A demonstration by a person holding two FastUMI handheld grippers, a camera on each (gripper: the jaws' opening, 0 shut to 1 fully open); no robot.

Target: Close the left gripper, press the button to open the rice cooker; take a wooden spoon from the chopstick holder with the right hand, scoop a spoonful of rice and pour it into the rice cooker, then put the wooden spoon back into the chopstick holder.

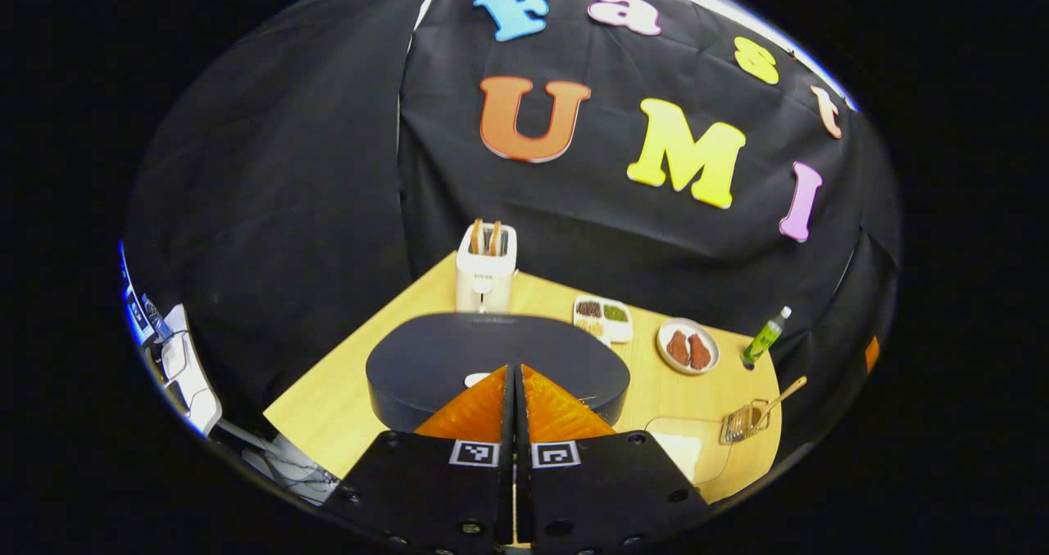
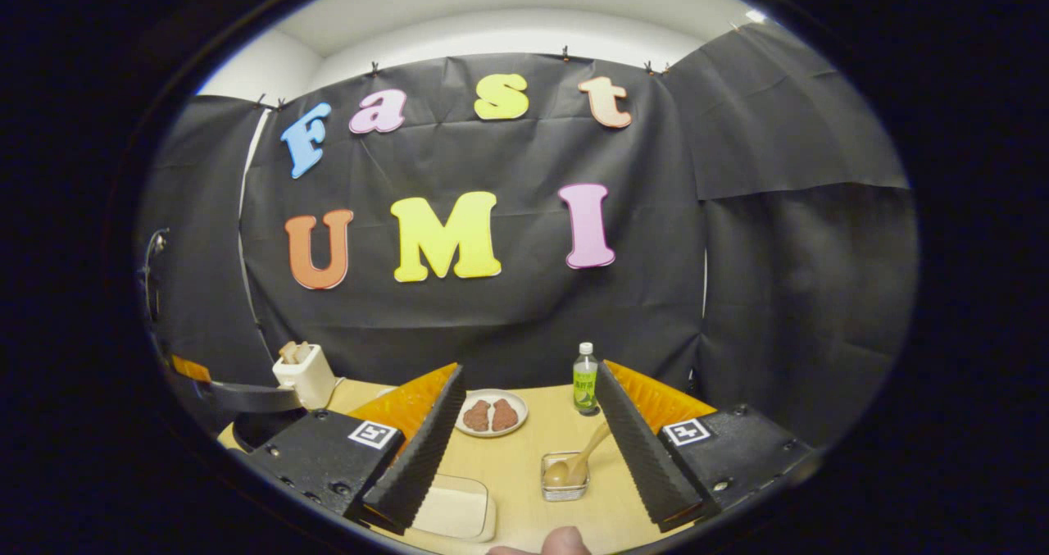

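The left gripper (image 1: 515, 372) has its fingers pressed together, tips over the dark rice cooker (image 1: 492, 358), whose lid is down. The right gripper (image 2: 531, 383) hangs with fingers spread wide and empty; between and just ahead of them the wooden spoon (image 2: 580, 461) leans in the chopstick holder (image 2: 564, 477) on the table (image 2: 524, 457)

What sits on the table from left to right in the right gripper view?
White toaster → round plate with two brown pieces → clear holder with the wooden spoon → green bottle with a white cap.
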